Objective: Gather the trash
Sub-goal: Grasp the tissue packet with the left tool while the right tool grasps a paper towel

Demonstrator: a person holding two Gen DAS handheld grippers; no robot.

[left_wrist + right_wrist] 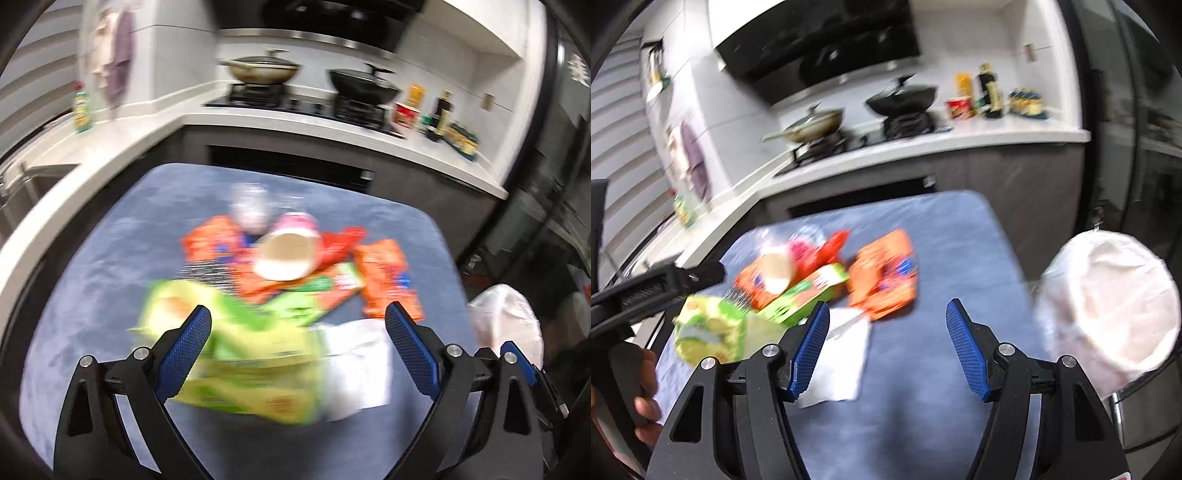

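Observation:
A blurred pile of trash lies on the blue-covered table (92, 295). It holds a yellow-green snack bag (240, 358), a white paper (358, 365), a green box (314, 295), orange wrappers (388, 280) and a pink paper cup (284, 254) on its side. My left gripper (297, 314) is open above the near end of the pile, over the snack bag and the paper, with its pads off both. My right gripper (888, 308) is open over bare blue cloth, with the white paper (846, 354) under its left finger and an orange wrapper (886, 277) just ahead.
A bin lined with a white bag (1108, 306) stands off the table's right edge. A hand (646, 391) holds the other tool at the left of the right wrist view. Behind the table runs a counter (369, 133) with two woks (262, 70) and bottles (439, 110).

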